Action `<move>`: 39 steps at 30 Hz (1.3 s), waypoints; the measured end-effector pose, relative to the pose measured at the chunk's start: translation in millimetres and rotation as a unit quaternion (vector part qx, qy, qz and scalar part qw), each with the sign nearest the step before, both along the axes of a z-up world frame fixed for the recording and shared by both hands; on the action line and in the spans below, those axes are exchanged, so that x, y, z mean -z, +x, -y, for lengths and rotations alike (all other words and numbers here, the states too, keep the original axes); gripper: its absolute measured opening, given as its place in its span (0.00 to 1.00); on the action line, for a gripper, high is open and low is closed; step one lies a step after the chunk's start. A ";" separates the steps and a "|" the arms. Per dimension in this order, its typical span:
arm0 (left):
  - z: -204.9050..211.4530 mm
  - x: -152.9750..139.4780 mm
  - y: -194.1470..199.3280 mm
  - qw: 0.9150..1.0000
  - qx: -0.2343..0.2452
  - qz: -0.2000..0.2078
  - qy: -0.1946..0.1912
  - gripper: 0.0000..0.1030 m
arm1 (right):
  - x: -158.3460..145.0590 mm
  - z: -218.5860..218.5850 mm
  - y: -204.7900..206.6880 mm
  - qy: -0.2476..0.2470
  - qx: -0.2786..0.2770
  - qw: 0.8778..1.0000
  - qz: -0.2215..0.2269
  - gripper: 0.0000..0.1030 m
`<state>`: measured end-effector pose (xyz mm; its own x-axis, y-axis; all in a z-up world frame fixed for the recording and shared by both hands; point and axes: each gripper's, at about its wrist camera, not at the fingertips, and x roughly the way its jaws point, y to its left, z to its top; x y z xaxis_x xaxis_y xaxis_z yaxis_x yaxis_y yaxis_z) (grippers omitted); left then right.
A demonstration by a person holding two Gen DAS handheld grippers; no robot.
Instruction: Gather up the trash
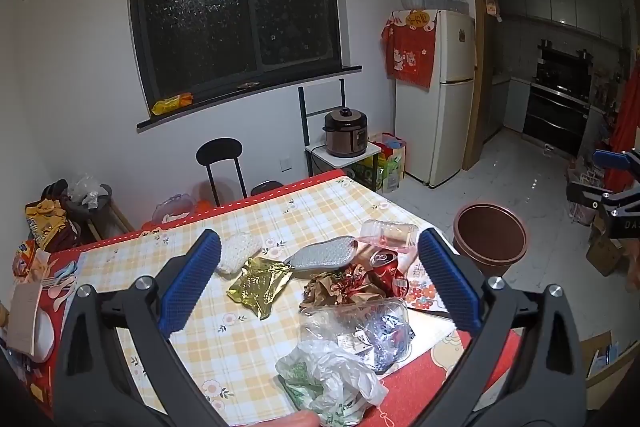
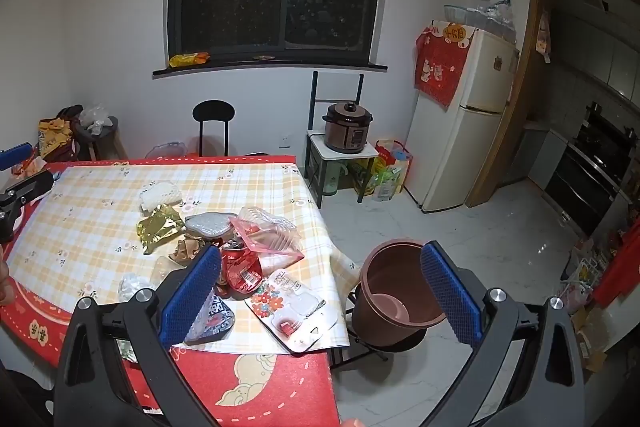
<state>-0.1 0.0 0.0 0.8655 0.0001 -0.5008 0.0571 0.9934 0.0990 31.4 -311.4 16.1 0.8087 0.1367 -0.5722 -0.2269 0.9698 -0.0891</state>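
Seen from two cameras on hand-held grippers, above a table [image 1: 256,223] with a yellow-and-white checked floral cloth over a red cover.

Far left on the cloth: a white foam mesh sleeve [image 1: 239,251], lying flat. Just right of it, a crumpled gold foil wrapper [image 1: 260,283]. Next, a flat grey oval pad [image 1: 322,257], with crumpled brown paper [image 1: 328,291] in front of it. Against the paper, a dented red drink can [image 1: 386,269] lying on its side. Above the can, a clear ribbed plastic tray with a pink tint [image 2: 266,229], tilted. Nearer the camera edge, a clear plastic clamshell [image 1: 356,323] and a rumpled white-and-green plastic bag [image 1: 332,379]. Near the table's right corner, a flat blister card with red flower print [image 2: 290,311].

Off the table's right edge, on the white tiled floor, a round brown plastic bin [image 2: 394,291], upright and close beside the table, apart from the trash.

Left gripper [image 1: 318,281] held over the pile, blue pads spread wide, touching nothing. Right gripper [image 2: 320,291] likewise spread wide, hanging above the table corner and bin, gripping nothing.

Background, left to right: dark window, black chair, brown pressure cooker [image 2: 347,133] on a small stand, cream fridge [image 2: 464,123].
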 end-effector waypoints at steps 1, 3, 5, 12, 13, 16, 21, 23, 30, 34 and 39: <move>0.0 0.0 -0.1 1.000 0.000 0.001 0.000 0.95 | -0.3 0.2 -0.2 0.000 0.000 1.000 0.000 0.96; 0.0 0.0 0.0 1.000 0.001 0.000 0.001 0.95 | -0.8 0.4 -0.5 0.000 0.000 1.000 0.000 0.96; -0.2 -0.2 0.5 1.000 0.001 -0.001 0.002 0.95 | -1.1 0.5 -0.5 0.001 0.000 1.000 0.000 0.96; 1.7 0.1 -0.7 1.000 0.000 0.003 0.004 0.95 | -5.1 2.5 2.1 0.002 -0.002 1.000 0.002 0.96; 2.1 0.3 -0.4 1.000 0.000 0.002 0.004 0.95 | -5.5 2.8 3.2 0.002 -0.002 1.000 0.001 0.96; 1.3 -5.9 -1.7 1.000 0.001 0.005 0.003 0.95 | -5.8 2.4 4.2 0.001 -0.001 1.000 0.001 0.96; 1.6 -4.8 -2.1 1.000 0.001 0.006 0.004 0.95 | -6.5 0.5 4.0 0.000 -0.002 1.000 0.003 0.96; 1.7 -4.8 -2.1 1.000 0.001 0.006 0.004 0.95 | -6.1 0.2 3.7 0.000 -0.001 1.000 0.003 0.96; 1.4 -9.5 -2.5 1.000 0.001 0.006 0.003 0.95 | -8.1 -0.8 4.2 -0.001 -0.001 1.000 0.004 0.96; 1.7 -10.0 -2.7 1.000 0.000 0.006 0.003 0.95 | -9.1 0.1 6.3 -0.002 -0.001 1.000 0.003 0.96; 1.3 -9.0 -2.5 1.000 0.001 0.006 0.002 0.95 | -8.9 0.1 6.6 -0.003 0.000 1.000 0.003 0.96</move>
